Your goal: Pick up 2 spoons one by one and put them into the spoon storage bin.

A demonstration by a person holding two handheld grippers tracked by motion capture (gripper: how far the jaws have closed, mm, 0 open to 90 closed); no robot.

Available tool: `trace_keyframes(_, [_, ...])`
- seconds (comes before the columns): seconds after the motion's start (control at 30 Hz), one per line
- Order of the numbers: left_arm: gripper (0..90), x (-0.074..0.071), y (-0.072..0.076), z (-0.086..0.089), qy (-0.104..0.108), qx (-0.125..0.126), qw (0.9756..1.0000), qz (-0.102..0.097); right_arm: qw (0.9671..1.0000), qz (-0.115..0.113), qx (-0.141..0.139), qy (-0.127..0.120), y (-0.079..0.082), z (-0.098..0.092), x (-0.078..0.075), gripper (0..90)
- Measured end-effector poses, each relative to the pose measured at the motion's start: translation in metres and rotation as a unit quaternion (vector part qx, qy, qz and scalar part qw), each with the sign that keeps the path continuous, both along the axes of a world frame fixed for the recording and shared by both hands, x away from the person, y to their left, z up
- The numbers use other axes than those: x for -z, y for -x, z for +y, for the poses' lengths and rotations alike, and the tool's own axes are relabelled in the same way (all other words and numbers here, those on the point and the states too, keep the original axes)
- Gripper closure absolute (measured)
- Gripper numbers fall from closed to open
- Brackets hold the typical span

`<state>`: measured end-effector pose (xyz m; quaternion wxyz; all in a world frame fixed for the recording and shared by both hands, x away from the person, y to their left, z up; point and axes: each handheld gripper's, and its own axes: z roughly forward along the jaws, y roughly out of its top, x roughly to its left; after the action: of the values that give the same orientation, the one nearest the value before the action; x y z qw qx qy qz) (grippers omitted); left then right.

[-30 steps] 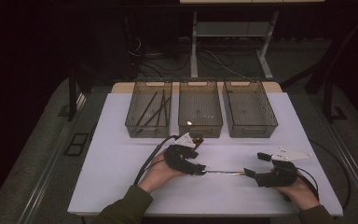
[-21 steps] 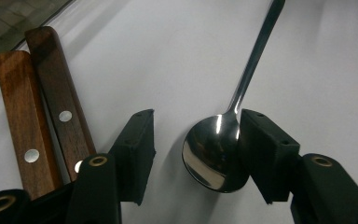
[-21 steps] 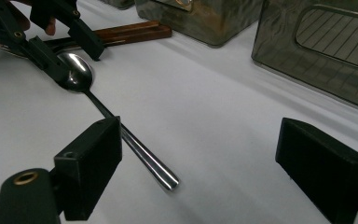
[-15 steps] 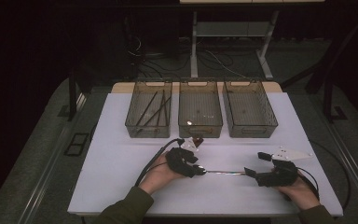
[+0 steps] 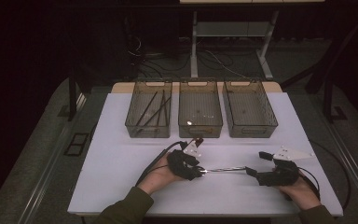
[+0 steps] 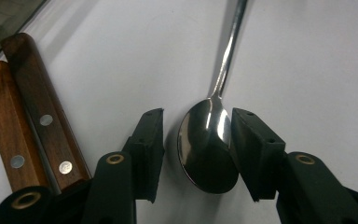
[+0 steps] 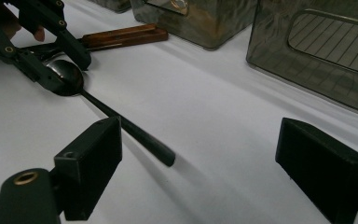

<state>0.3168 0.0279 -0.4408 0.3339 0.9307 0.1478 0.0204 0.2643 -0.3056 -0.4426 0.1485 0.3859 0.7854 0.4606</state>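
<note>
The spoon (image 6: 208,149) lies flat on the smooth white tabletop (image 5: 121,154), its polished steel bowl between the jaws of the left gripper (image 6: 196,140). Those jaws have just been closing. In the left gripper view one black pad sits against the bowl's rim while the other stands a narrow gap off, so the bowl is bracketed, not pinched. The slim handle runs straight away from the jaws, shiny near the bowl, dark toward its rounded end.

Just outside the jaw that stands off the bowl lie two wooden handles (image 6: 28,112), side by side and touching, reddish-brown, squared, each with round metal rivets. They leave little room on that flank; beyond the other jaw the tabletop is bare.

The right gripper (image 7: 200,154) rests low with its jaws wide apart and nothing between the pads. The spoon's handle tip (image 7: 165,156) ends just inside the blocky jaw on the left of that view, with open white surface across to the other jaw.

Beyond both grippers stand three smoky translucent bins (image 5: 200,109) in a row, rectangular, with ribbed bottoms; one bin (image 5: 149,109) holds thin dark sticks. Clear tabletop separates bins from jaws.
</note>
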Motion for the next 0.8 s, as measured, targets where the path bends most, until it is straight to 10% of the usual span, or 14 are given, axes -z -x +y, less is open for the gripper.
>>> trace_keyframes(0.8, [79.7, -0.0088, 0.0101, -0.0046, -0.011, 0.009, 0.9997, -0.017, 0.9995, -0.015, 0.024, -0.017, 0.0009, -0.0074, -0.0055, 13.8])
